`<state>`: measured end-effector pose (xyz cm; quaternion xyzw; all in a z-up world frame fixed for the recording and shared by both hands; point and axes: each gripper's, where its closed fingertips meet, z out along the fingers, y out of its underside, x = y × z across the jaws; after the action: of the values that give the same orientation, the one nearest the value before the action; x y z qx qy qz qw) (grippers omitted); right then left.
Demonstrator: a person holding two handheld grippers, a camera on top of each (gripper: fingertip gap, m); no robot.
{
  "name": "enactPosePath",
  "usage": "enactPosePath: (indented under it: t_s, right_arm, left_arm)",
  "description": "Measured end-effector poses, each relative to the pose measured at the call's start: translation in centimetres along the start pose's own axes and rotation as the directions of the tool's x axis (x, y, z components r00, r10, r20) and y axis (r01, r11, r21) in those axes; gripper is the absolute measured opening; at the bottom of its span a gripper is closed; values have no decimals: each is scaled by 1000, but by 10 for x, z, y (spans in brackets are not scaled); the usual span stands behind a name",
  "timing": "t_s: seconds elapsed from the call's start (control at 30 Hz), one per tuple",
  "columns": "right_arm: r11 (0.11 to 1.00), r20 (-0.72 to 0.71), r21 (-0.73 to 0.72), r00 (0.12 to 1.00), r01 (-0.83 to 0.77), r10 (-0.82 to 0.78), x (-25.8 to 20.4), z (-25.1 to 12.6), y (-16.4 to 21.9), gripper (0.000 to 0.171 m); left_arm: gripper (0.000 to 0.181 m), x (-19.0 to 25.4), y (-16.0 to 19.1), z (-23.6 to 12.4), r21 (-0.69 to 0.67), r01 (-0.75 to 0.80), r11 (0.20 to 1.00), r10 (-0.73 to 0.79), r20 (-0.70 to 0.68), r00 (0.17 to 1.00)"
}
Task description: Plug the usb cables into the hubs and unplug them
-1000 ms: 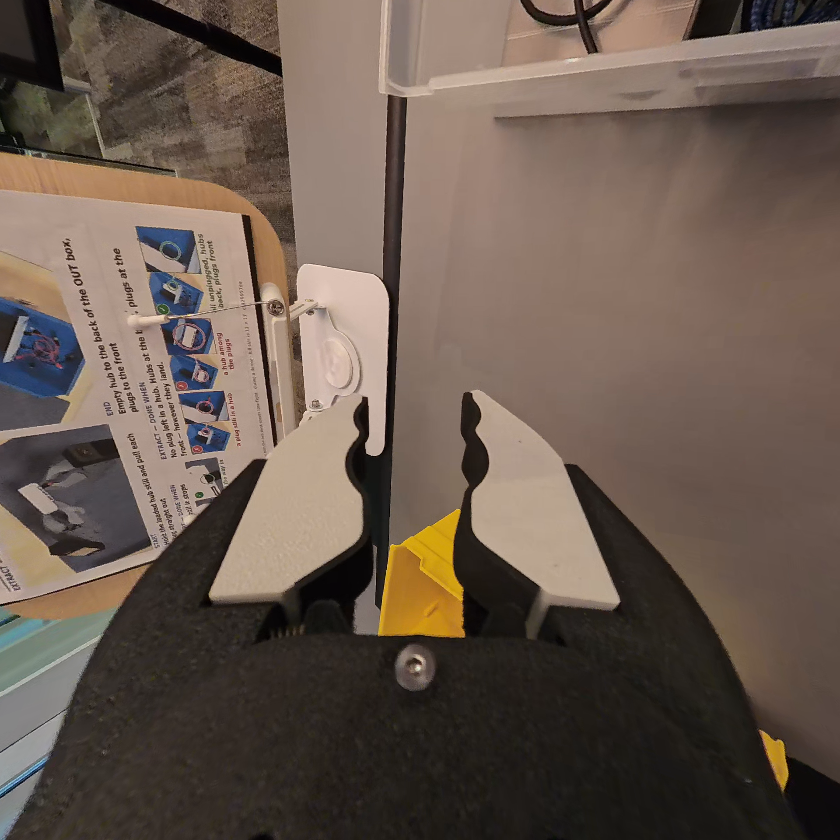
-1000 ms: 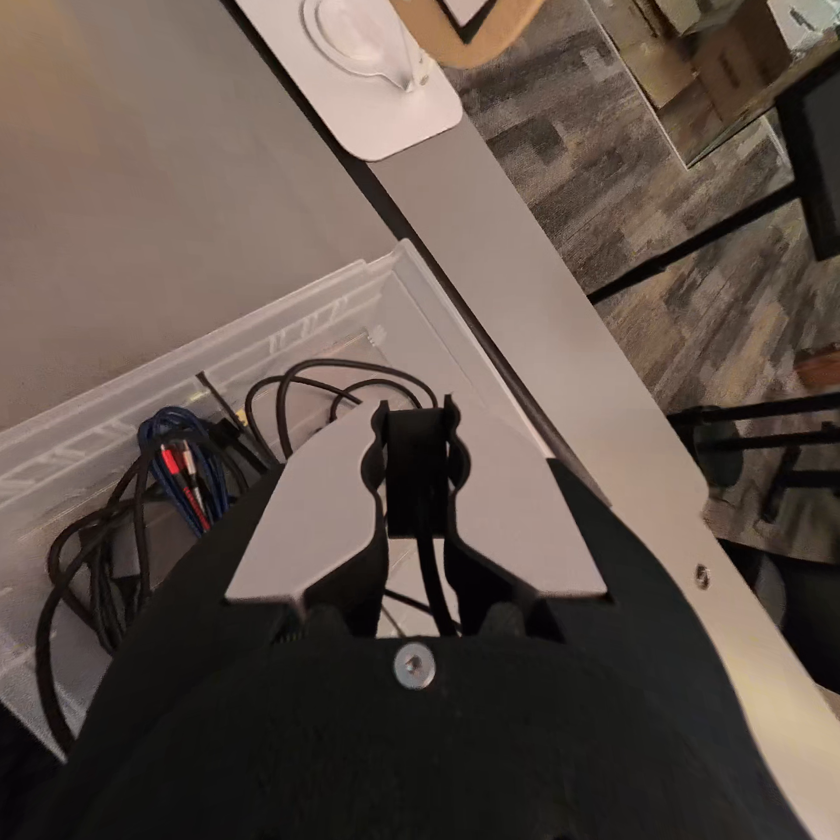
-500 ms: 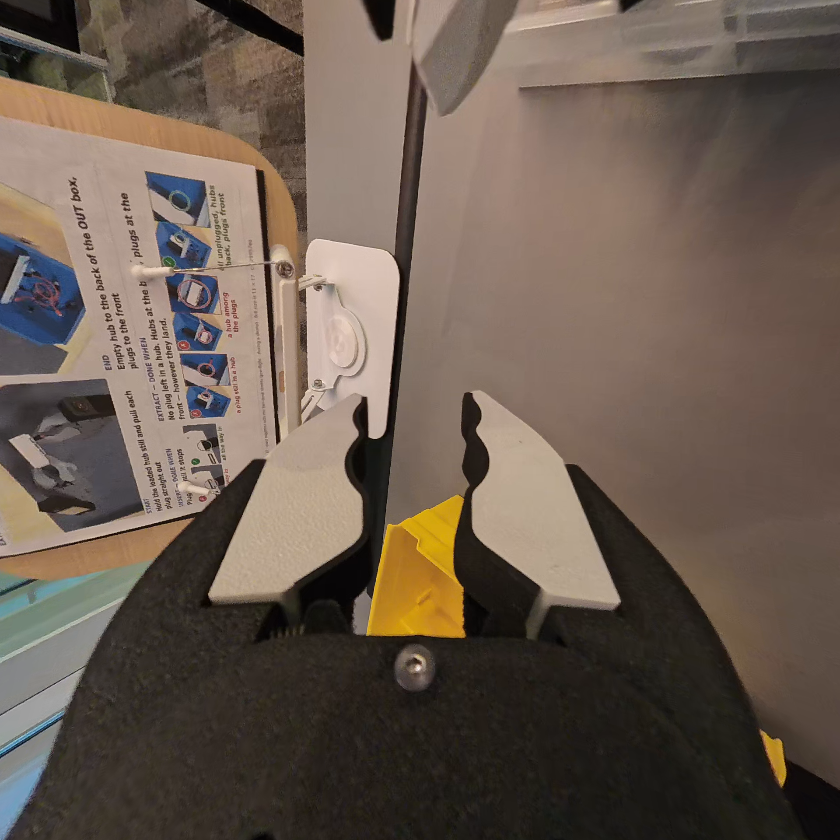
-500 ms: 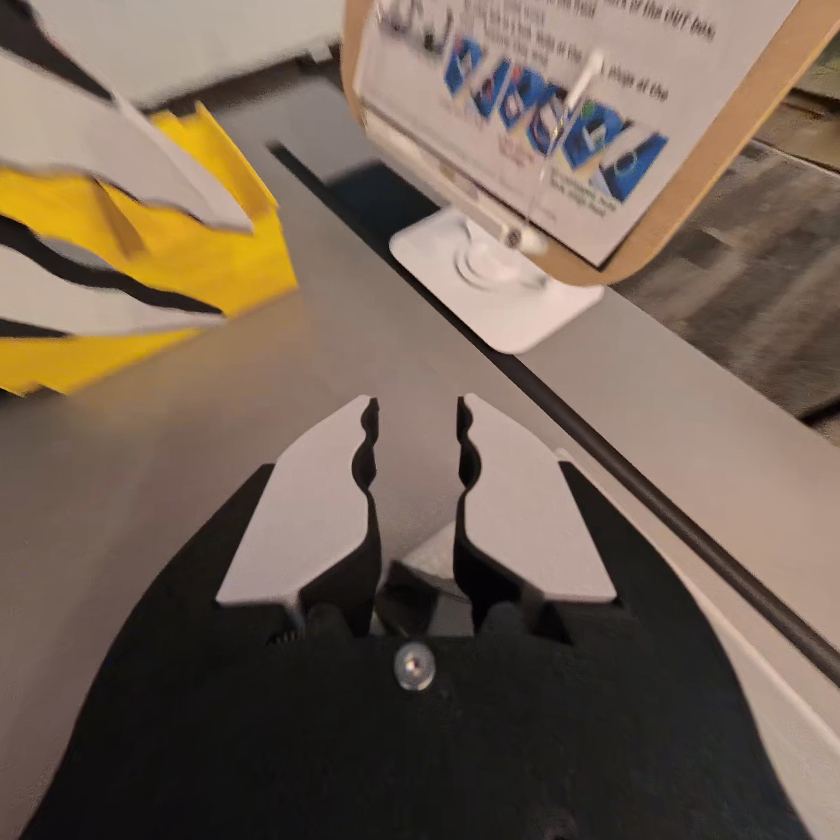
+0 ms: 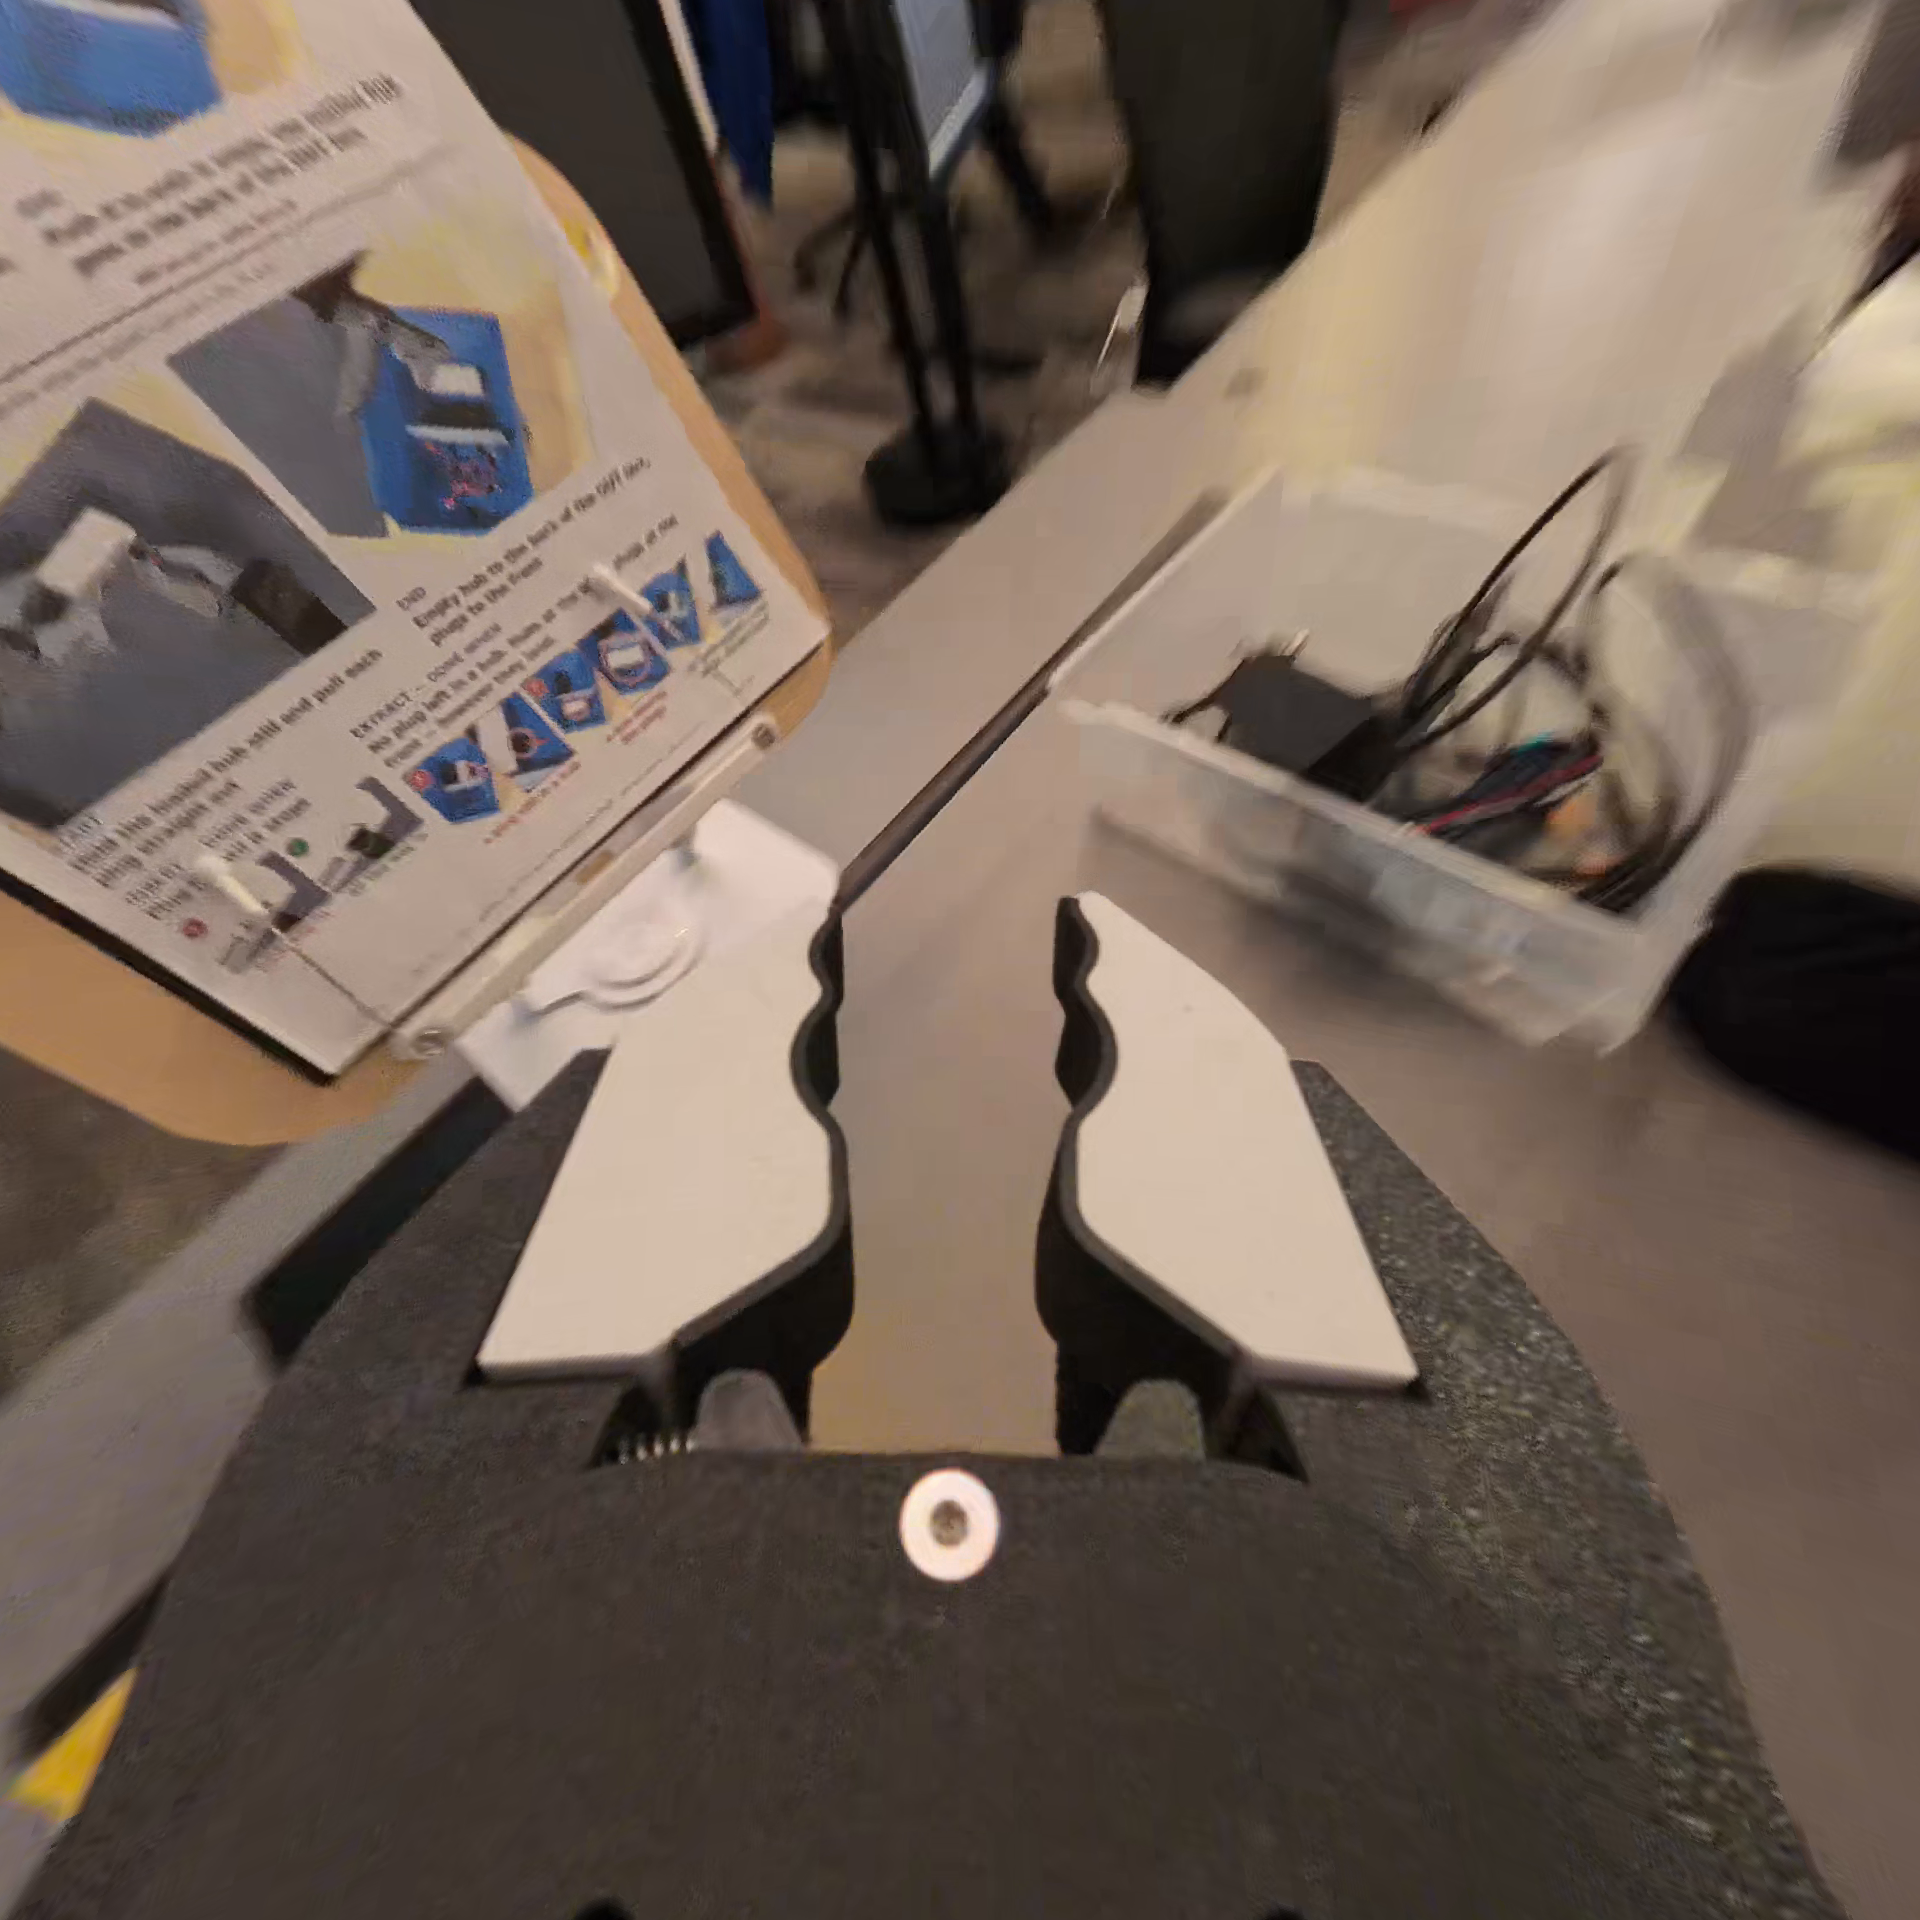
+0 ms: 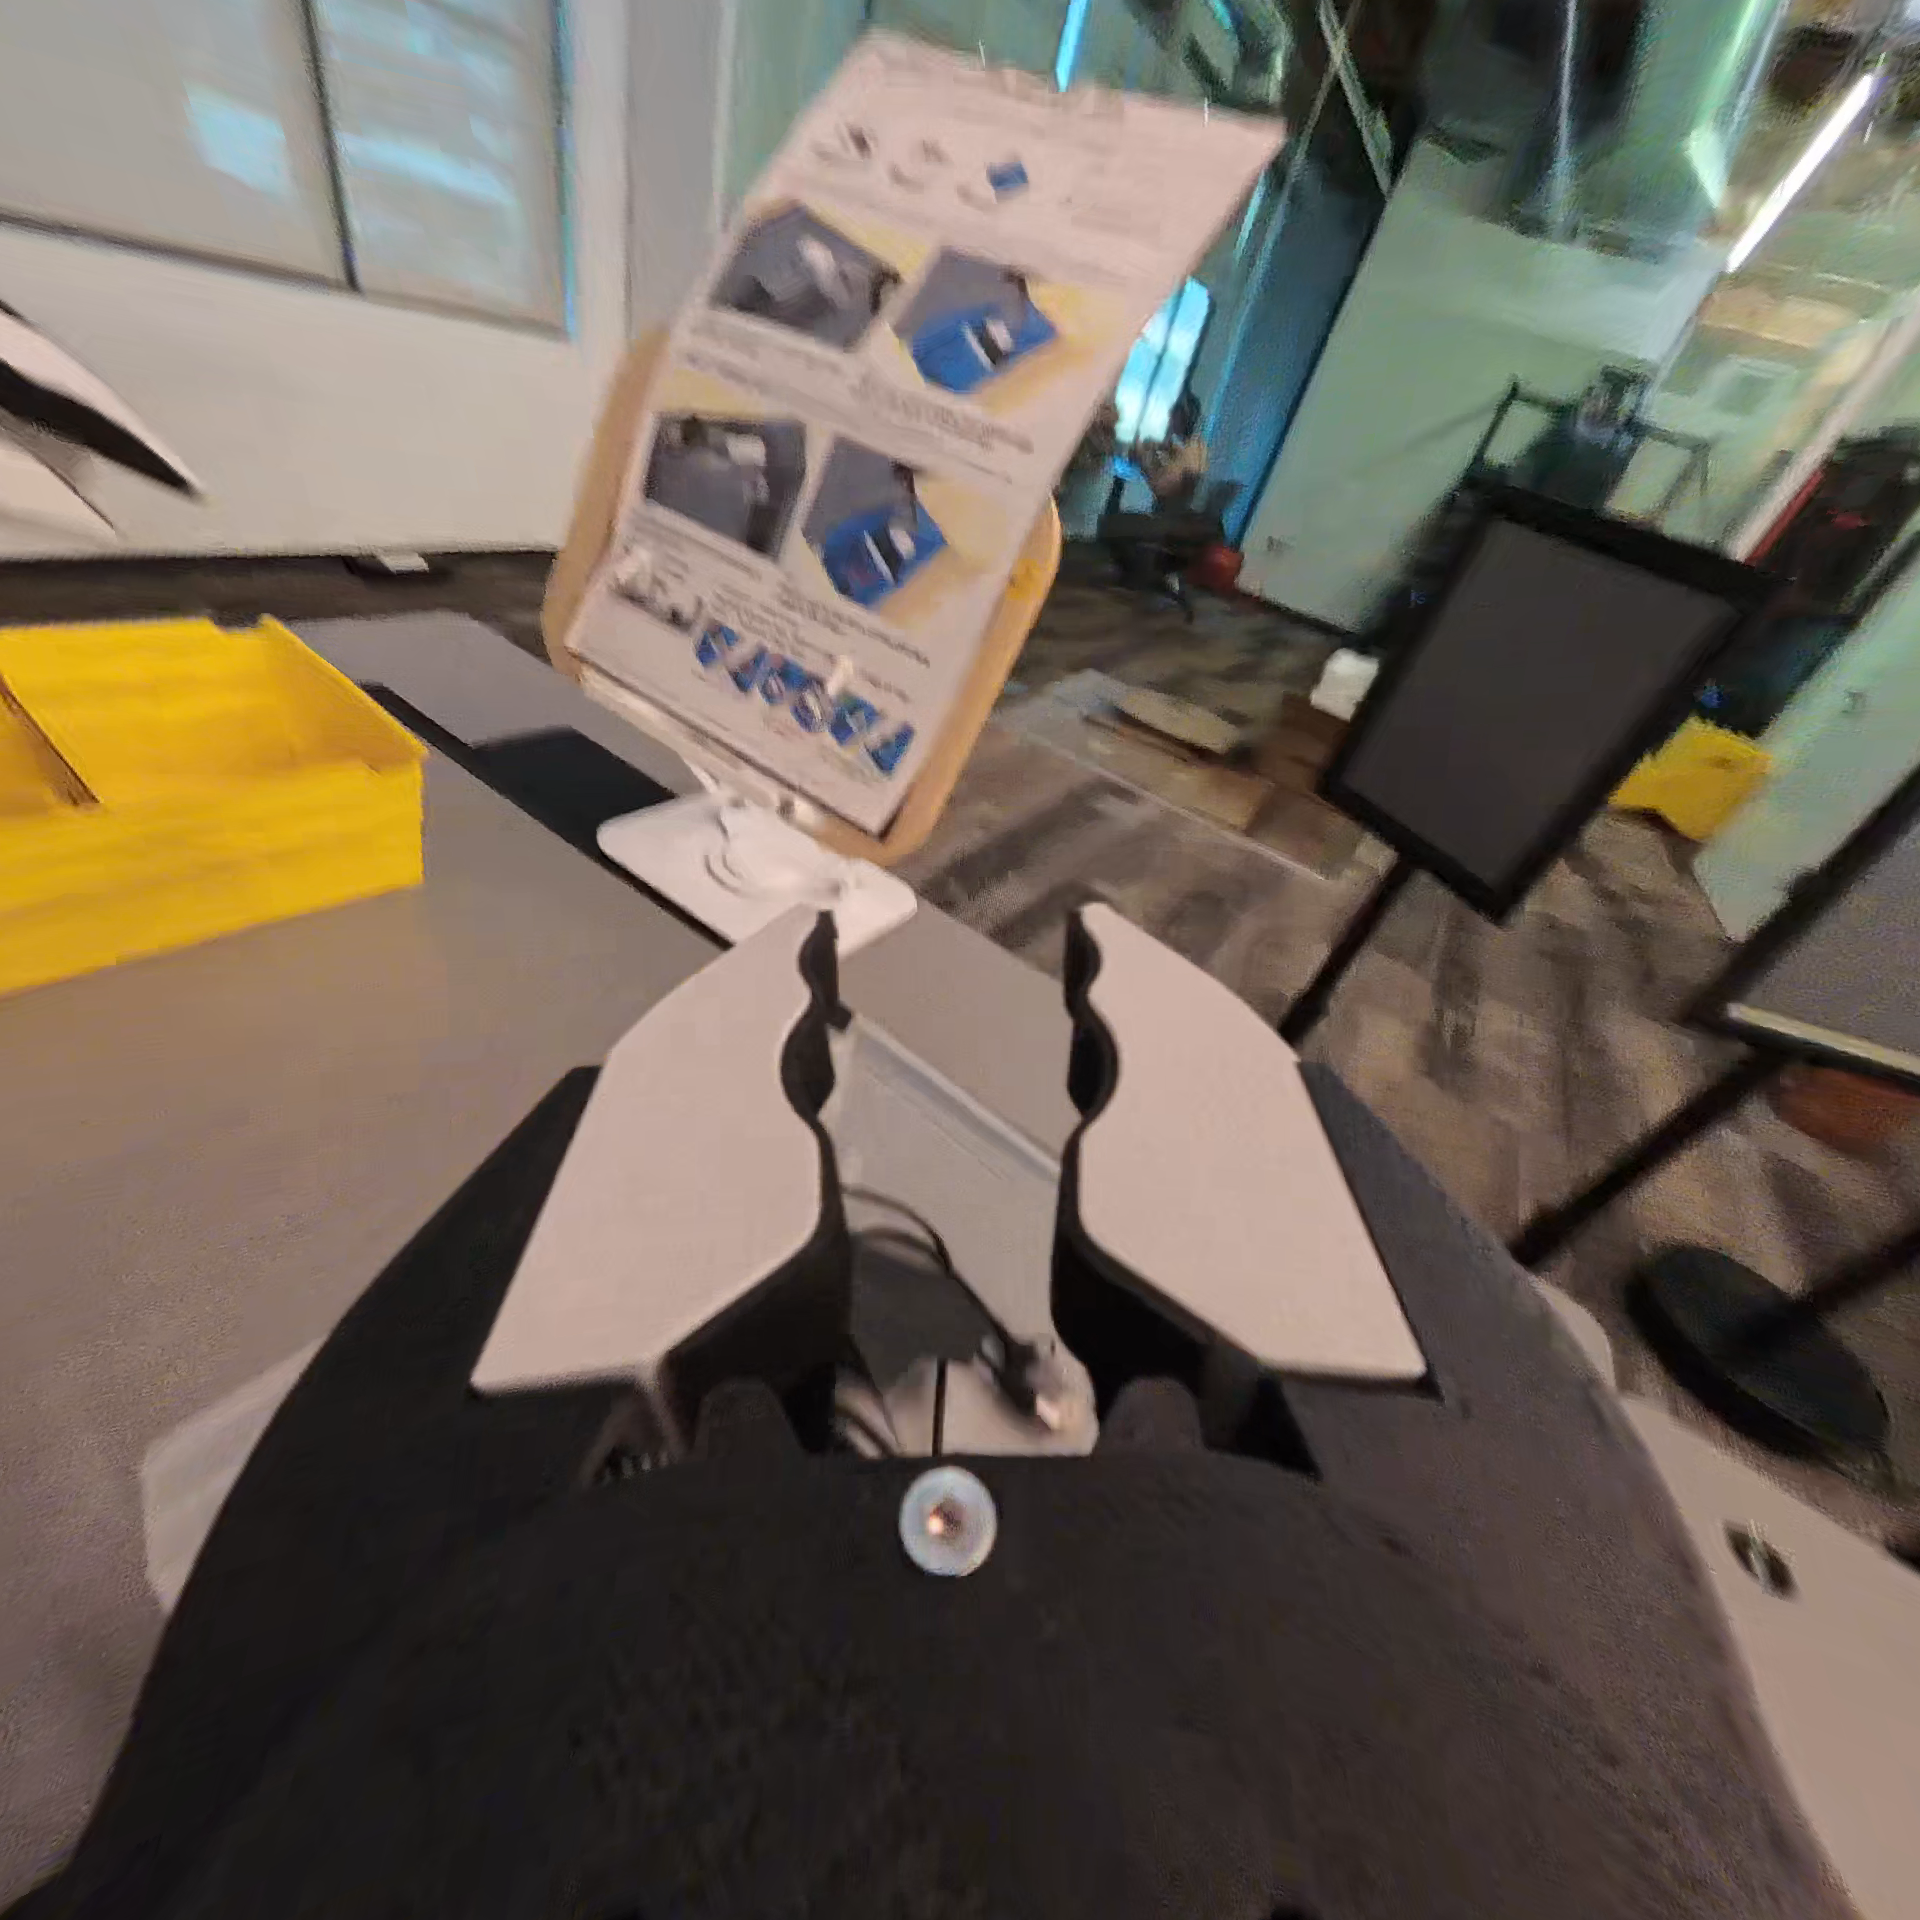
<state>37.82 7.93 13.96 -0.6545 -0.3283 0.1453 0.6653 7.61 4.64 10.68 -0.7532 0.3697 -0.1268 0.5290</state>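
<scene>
Left tongs [image 5: 940,925] and right tongs [image 6: 943,935] released, empty, above grey bench [image 5: 1455,1195]. USB cables [image 5: 1538,748] tangled inside clear bin [image 5: 1351,862], right of instruction board [image 5: 343,540].

The right gripper [image 6: 945,966] no longer clamps the black plug; its jaws gape empty above the clear bin [image 5: 1382,862]. The left gripper [image 5: 940,956] now faces that bin.

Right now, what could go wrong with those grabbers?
The cables lie tangled in the clear bin, so pulling one may drag others out. The sign stands close ahead of the right gripper, which could knock it. Both views are blurred, and the open left gripper may miss.
</scene>
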Motion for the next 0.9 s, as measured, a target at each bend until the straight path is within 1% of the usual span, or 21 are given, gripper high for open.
enactPosePath:
  t_s: [0.03, 0.1, 0.13, 0.2, 0.27, 0.33, 0.4, 0.47, 0.53, 0.57, 0.6, 0.63, 0.7, 0.77, 0.83, 0.9]
  right_arm:
    - [999, -2, -47, 1000, -21, 21, 2, -3, 9, 47]
    - [992, -33, -88, 996, -90, 88, 10, -5, 16, 49]
    - [992, -44, -77, 994, -103, 100, 12, -4, 14, 48]
    - [996, -68, -23, 994, -92, 90, 14, -2, 4, 45]
    - [999, -131, 4, 991, -39, 39, 16, -1, -6, 43]
    - [998, -214, 49, 976, 48, -37, 16, -1, -22, 37]
    - [997, -282, 51, 959, 50, -34, 15, -1, -31, 23]
    - [999, -304, 36, 952, 31, -19, 9, -1, -35, 22]
    - [998, -328, -54, 943, 37, -52, 4, -4, -28, 24]
    - [991, -357, -131, 931, 25, -70, 5, -9, -19, 27]
    - [974, -377, -225, 923, -7, -81, 6, -15, -5, 35]
    - [943, -385, -328, 920, -61, -75, 6, -23, 14, 42]
    - [847, -392, -498, 919, -187, -28, 3, -42, 55, 48]
    - [743, -403, -593, 913, -309, 59, 0, -59, 93, 49]
    - [647, -443, -644, 889, -408, 119, 1, -75, 126, 49]
    - [550, -448, -704, 882, -449, 146, -1, -89, 156, 49]
  left_arm:
    - [39, -2, -3, -14, 71, 58, 996, -57, -23, 998]
    - [38, -15, -6, -42, 194, 103, 976, -105, -2, 994]
    - [38, -24, -5, -56, 229, 94, 969, -106, 39, 994]
    - [39, -48, 1, -84, 262, 44, 964, -94, 179, 979]
    - [39, -73, 9, -114, 266, -17, 964, -72, 324, 943]
    - [41, -91, 24, -139, 215, -37, 976, -56, 413, 909]
    - [41, -101, 51, -153, 127, 11, 992, -64, 420, 905]
    - [44, -109, 95, -160, -28, 146, 989, -124, 389, 913]
    - [45, -124, 150, -171, -221, 302, 927, -187, 427, 885]
    - [45, -135, 174, -180, -284, 375, 883, -212, 472, 856]
    - [45, -145, 196, -188, -315, 447, 837, -244, 517, 821]
    - [45, -152, 214, -194, -333, 514, 791, -285, 543, 790]
    - [45, -158, 238, -199, -339, 607, 719, -376, 544, 750]
    - [45, -159, 254, -202, -336, 670, 662, -439, 550, 710]
    - [46, -157, 271, -205, -375, 710, 596, -447, 580, 682]
    - [50, -147, 287, -202, -441, 719, 538, -445, 576, 686]
